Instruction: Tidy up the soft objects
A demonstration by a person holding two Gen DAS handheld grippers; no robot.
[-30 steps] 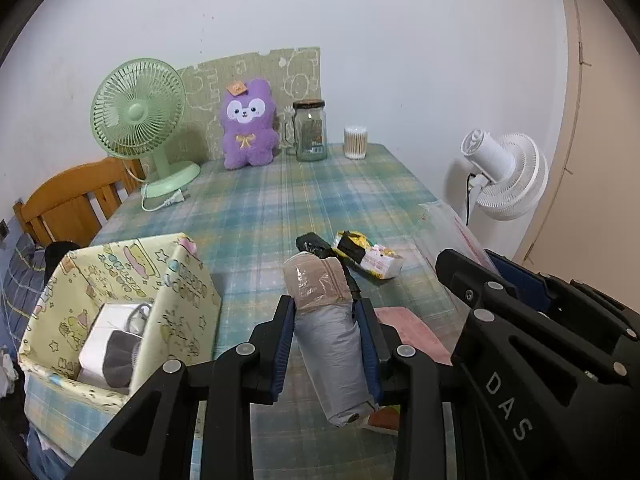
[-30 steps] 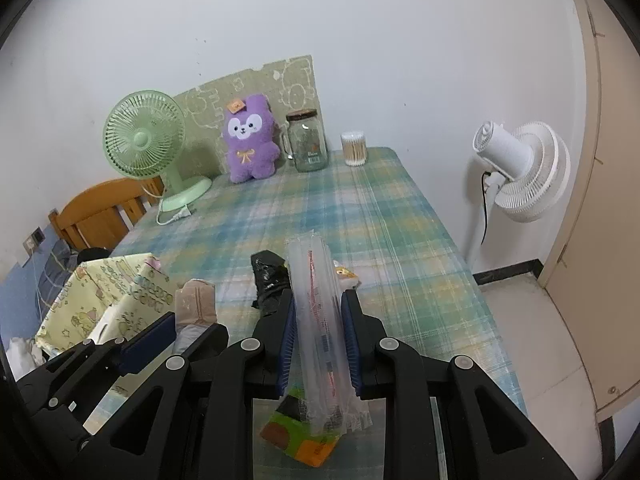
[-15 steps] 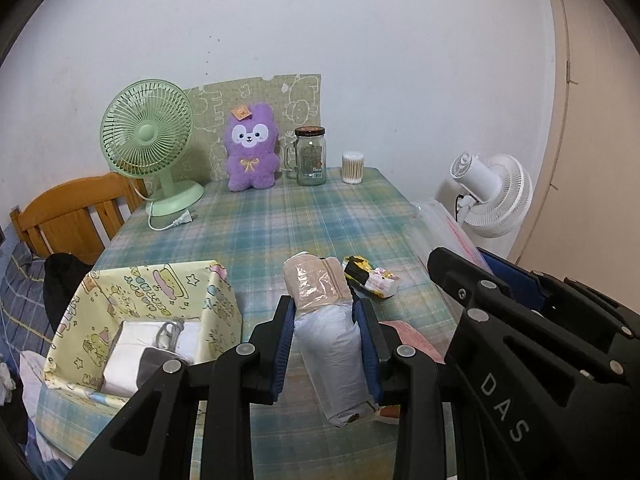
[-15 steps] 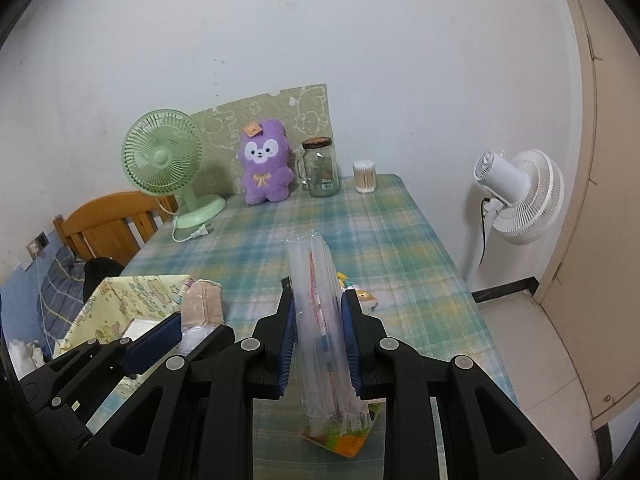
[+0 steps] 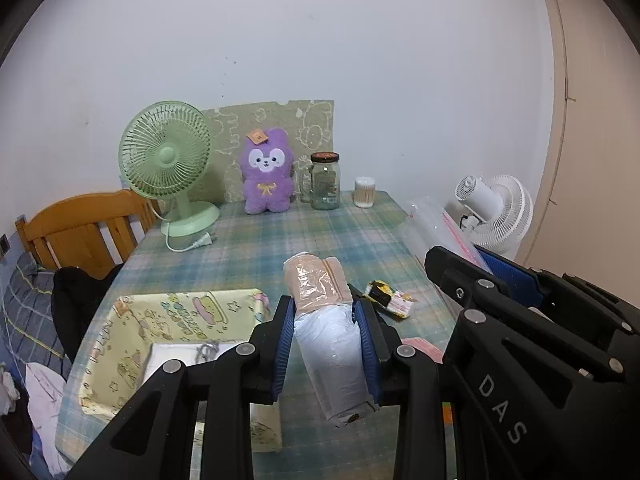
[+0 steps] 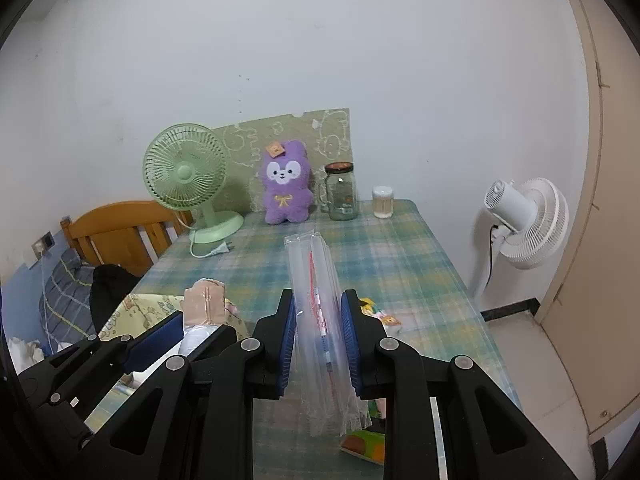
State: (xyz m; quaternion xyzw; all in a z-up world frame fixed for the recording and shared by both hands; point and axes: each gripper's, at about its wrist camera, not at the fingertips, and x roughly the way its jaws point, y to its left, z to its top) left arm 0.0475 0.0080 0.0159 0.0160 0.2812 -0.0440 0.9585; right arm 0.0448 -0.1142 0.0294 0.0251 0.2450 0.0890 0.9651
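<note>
I have a rolled soft bundle (image 5: 329, 344) in my left gripper (image 5: 325, 344), pale grey-white plastic over most of its length with a tan wrapped end sticking out past the fingertips, and it sits lifted above the counter (image 5: 272, 248), just to the right of the yellow patterned fabric bin (image 5: 168, 320). The fingers are closed onto its middle and the wrap bulges between the blue pads, so I judge it light, squashy and somewhat slick; gripping at mid-length looks right, since a hold near either end would probably let it droop or slide out. My right gripper (image 6: 319, 340) is likewise closed, on a clear plastic sleeve (image 6: 320, 320) with a thin red line running down it, held upright along the fingers above the counter's near edge. It looks almost weightless, crinkly and slippery, and I suspect a firm pinch across its flat width is the only thing keeping it from slipping. The bin already holds something white with a grey piece on top; I cannot tell what. On the counter beyond lie a small yellow and black snack packet (image 5: 390, 299) and a pink item partly hidden behind the fingers. At the far end stand a green fan (image 5: 168, 168), a purple plush (image 5: 267, 178), a glass jar (image 5: 325, 182) and a small cotton-swab tub (image 5: 364, 192).
</note>
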